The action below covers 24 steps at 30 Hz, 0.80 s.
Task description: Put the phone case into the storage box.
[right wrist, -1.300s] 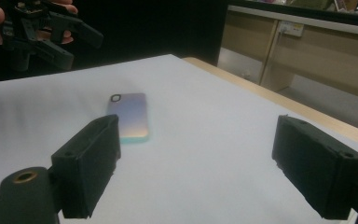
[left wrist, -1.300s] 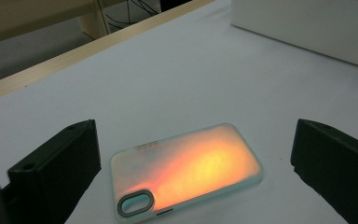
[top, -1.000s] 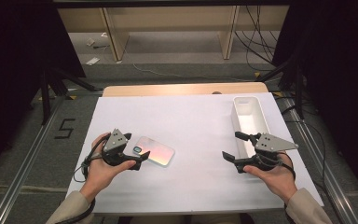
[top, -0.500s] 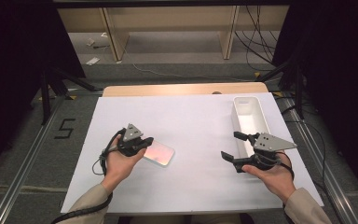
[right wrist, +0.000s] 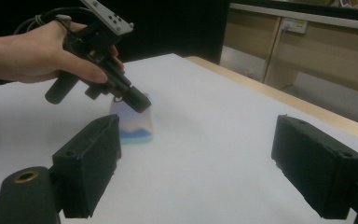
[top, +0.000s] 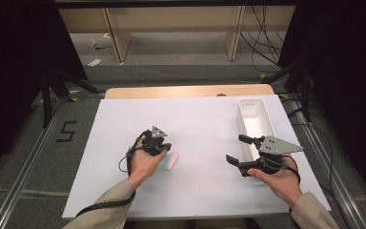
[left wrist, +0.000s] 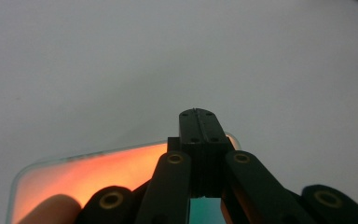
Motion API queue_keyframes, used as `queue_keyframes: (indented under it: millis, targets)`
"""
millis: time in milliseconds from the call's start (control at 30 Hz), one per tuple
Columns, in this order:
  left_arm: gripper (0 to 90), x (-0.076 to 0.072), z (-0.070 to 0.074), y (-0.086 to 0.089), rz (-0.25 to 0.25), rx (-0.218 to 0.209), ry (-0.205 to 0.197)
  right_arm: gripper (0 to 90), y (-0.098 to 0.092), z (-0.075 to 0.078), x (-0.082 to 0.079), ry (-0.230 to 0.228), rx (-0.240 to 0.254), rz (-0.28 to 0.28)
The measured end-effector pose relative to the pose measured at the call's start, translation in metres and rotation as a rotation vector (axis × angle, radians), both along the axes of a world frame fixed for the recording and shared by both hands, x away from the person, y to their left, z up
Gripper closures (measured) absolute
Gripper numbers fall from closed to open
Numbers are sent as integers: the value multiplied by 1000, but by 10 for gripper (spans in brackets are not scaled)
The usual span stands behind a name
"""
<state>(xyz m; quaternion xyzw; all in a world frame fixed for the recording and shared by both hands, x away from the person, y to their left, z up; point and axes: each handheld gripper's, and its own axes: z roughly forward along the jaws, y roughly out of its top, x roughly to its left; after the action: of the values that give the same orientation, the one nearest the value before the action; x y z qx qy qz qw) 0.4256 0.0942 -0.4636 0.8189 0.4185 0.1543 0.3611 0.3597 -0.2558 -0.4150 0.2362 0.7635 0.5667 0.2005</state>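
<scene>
While my left gripper (top: pixel 165 151) was clenched tight, its jaws pressed flat together with nothing between them, I had its tip down at the far end of the glossy rounded slab (top: pixel 171 161). The slab lay flat on the white surface (top: pixel 195 119), a little left of the middle and well apart from the long white tray (top: pixel 268 128) on the right. My right gripper (top: pixel 236 148) hung released, jaws wide and holding nothing, just beside the near end of that tray.

I judged the step in hand to be a push or a press on the slab with closed jaws, not a pick-up, since shut jaws could not take hold of it. The next move, as I read it, called for either a steady nudge across the surface or for opening the jaws and coming in low at one edge, because so flat a thing offers little to pinch.

Much was hard to make out. From the left gripper view the slab glowed orange and was cut off at the bottom edge, and my own jaws covered the spot where tip and slab met, so I could not tell whether they touched. From the right gripper view it looked pale pink and blue-green and blurred. What the slab was I could not say.
</scene>
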Motion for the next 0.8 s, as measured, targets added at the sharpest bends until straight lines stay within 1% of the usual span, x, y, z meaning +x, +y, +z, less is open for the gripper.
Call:
queue_keyframes:
  millis: [100,133,267,333,367,567,767,800]
  targets:
    - [899,2,-2,-5,-1,5,4,165,0,0,0,-2,1,1]
    - [899,4,-3,-9,-1,7,7,165,0,0,0,-2,1,0]
    - [899,7,-6,-13,-6,14,14,165,0,0,0,2,2,0]
    - [899,10,-9,-17,-16,27,25,165,0,0,0,2,1,-1]
    - [898,11,-11,-18,-17,26,29,165,0,-1,0,1,0,-1]
    - [899,13,-13,-27,-22,39,28,165,0,-1,0,0,0,1]
    - [898,15,-15,-31,-23,41,32,166,-1,-2,0,1,-3,1]
    - [898,15,-16,-32,-21,49,31,166,0,-2,0,0,-4,1]
